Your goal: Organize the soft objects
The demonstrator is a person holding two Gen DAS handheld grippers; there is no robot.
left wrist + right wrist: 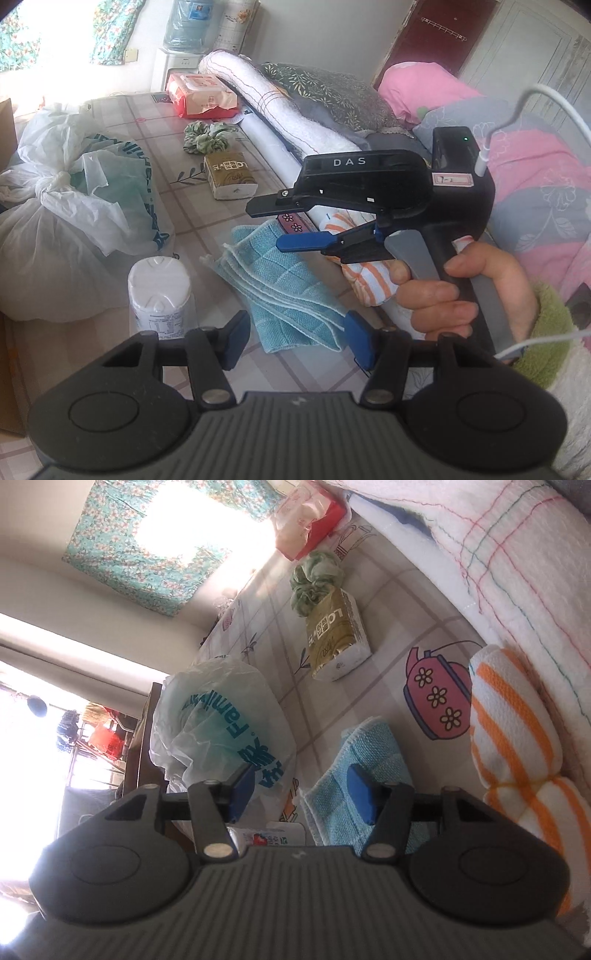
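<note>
Right claw (280, 225) jaws spread, nothing between them, hovering over the blue cloth (273, 280), likely lining up a pick or just clear of it. Left claw (291, 338) half spread, empty, low over the cloth's near end. Big white bag (40, 236) left of the cloth; striped towel (513, 716) just right, parked against the bedding roll; tissue pack (231, 176) beyond; white bottle (160, 291) beside it on the left.
</note>
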